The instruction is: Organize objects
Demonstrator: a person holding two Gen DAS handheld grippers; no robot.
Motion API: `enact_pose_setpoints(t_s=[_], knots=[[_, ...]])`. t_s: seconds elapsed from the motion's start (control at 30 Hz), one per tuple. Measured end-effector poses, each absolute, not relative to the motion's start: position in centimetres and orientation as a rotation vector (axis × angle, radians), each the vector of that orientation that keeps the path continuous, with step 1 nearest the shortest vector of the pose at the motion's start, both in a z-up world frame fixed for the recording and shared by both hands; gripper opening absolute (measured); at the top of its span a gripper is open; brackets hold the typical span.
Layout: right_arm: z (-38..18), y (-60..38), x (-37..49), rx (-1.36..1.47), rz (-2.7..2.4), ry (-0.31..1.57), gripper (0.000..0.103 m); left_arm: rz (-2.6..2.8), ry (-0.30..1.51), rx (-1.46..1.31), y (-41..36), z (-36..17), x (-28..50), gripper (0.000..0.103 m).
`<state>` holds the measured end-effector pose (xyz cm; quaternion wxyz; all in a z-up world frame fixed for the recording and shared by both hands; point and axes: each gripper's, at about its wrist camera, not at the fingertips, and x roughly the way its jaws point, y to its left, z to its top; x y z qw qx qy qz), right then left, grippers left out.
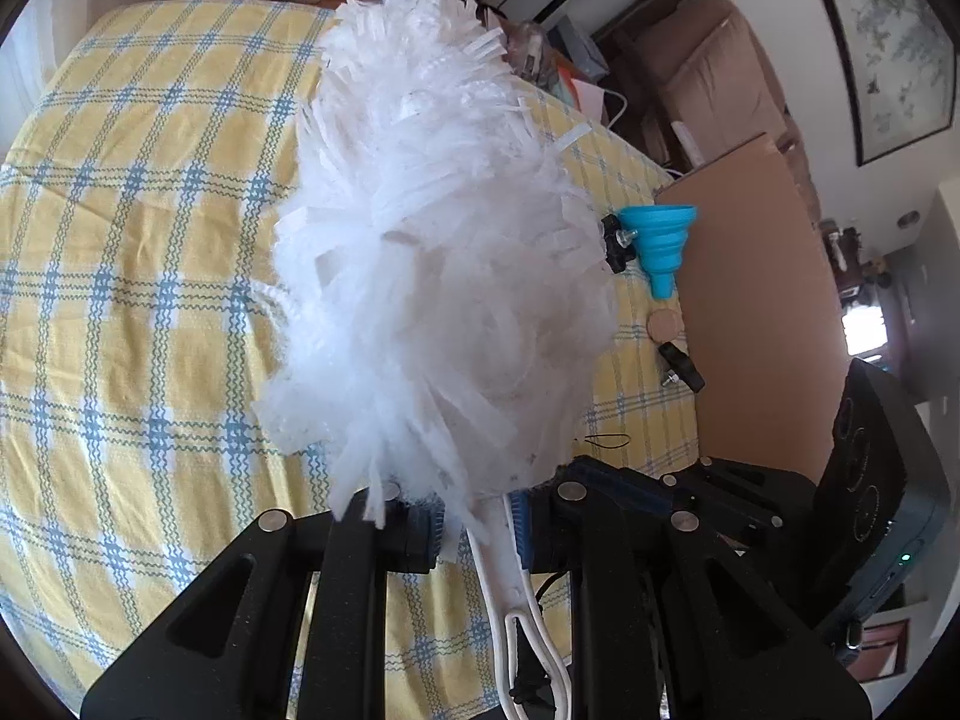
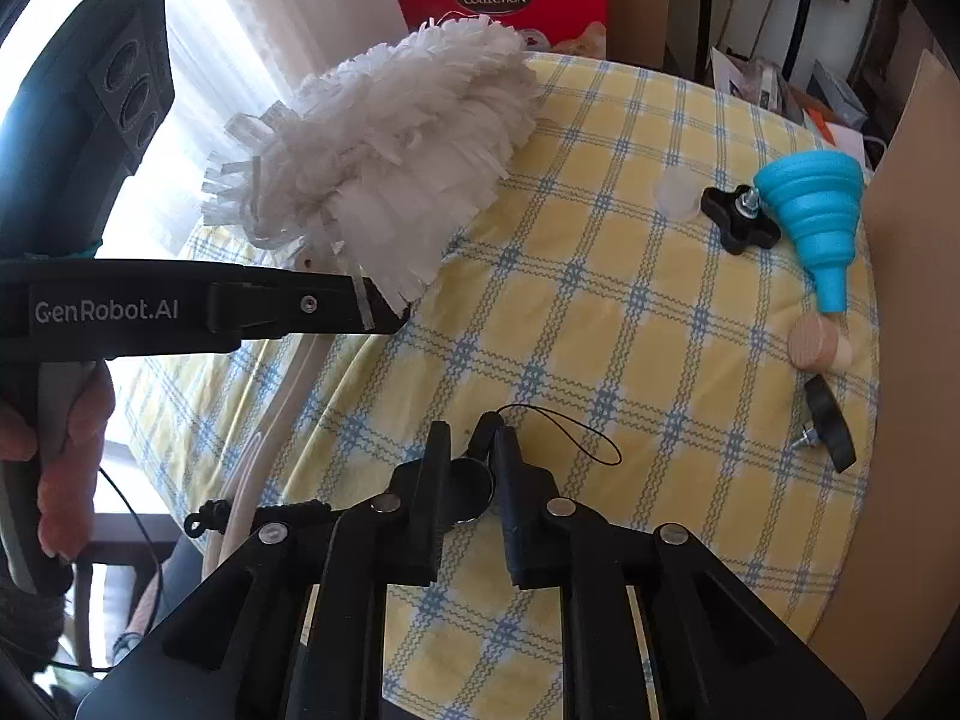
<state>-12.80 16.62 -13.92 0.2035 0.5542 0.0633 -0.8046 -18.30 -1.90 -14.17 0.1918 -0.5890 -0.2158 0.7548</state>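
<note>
Duster point(image 1: 438, 252) clamped in left fingers point(image 1: 474, 531) over bare tablecloth point(image 1: 150, 276); right fingers point(image 2: 471, 450) grip a small disc point(image 2: 471, 489).

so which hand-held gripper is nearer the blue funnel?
Right. The right hand-held gripper sits over the table's near edge, the blue funnel ahead to its right. The left hand-held gripper, clamped on the white duster, is out at the far left side.

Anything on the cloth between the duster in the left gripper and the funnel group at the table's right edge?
Nothing visible. The duster hangs over bare checked cloth; the funnel sits beyond it.
</note>
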Motion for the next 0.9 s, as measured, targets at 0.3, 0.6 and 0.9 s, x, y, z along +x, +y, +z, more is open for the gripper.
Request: enact_pose_setpoints(t_s=[0.3,0.6,0.9], knots=[[-13.8,18.3,-13.3,1.556,-2.302,0.179,0.004,2.19,-0.601,-1.593,-4.2,-11.6,-18.1,0.016],[-9.7,13.9,-7.8,1.292,-2.05,0.164,0.022,2.169,-0.664,-1.623,-4.4,-13.1,-18.8,0.016],[-10.1,9.9,-3.2,1.163,-1.899,0.373,0.033,2.135,-0.709,-1.635,-5.0,-13.6,-18.9,0.015]])
